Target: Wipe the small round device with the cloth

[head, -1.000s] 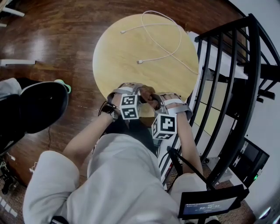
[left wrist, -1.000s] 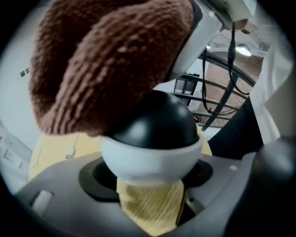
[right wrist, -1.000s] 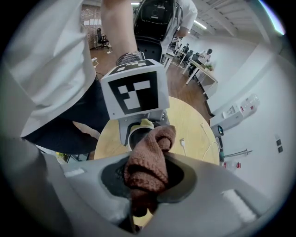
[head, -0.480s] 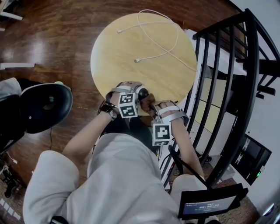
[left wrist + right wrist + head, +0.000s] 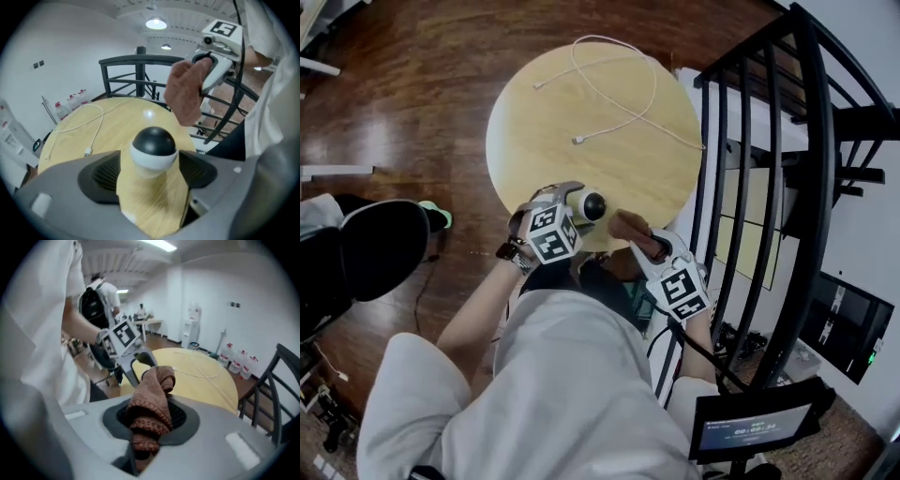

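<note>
I saw the right tongs [image 5: 642, 241], clamped on the brown cloth [image 5: 627, 226], swing lower right, off the device [image 5: 589, 203]. The left tongs [image 5: 574, 204] had just eased wider but held the device mid-frame over the table [image 5: 544, 112] edge. I judged that wipe pass over.

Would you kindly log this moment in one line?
left gripper: jaws just opened wider, holds black-and-white round device | right gripper: clamps brown cloth | cloth apart from device
</note>
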`<state>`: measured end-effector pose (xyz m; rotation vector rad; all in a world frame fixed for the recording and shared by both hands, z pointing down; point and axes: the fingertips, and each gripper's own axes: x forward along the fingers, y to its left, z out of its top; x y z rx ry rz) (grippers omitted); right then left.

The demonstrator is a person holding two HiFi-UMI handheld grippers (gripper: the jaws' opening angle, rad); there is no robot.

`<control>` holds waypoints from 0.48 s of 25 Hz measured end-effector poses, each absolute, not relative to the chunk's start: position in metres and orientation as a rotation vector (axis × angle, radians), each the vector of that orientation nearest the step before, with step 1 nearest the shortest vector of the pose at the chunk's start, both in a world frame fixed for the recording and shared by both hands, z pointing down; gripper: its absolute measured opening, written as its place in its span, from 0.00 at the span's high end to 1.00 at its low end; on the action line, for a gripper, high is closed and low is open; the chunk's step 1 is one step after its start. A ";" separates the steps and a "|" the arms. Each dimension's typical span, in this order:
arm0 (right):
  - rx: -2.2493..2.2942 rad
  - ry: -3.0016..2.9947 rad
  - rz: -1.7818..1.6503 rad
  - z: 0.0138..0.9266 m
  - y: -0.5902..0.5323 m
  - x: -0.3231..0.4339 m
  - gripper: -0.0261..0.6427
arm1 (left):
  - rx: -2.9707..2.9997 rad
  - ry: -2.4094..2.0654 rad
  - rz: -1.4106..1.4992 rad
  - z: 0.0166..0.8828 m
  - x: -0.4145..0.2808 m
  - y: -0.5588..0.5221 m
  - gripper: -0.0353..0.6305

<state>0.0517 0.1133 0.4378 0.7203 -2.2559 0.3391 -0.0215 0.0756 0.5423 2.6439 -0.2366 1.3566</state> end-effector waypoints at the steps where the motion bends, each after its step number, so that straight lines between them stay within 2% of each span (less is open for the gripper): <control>1: 0.801 -2.303 0.377 0.427 0.106 0.057 0.83 | 2.654 -0.257 1.328 0.533 -0.023 0.075 0.38; 3: 0.939 -2.381 0.412 0.404 0.094 0.066 0.84 | 2.681 -0.310 1.269 0.512 -0.026 0.075 0.39; 12: 1.413 -2.636 0.275 0.277 0.037 0.114 0.83 | 2.879 -0.386 0.767 0.357 -0.002 0.037 0.67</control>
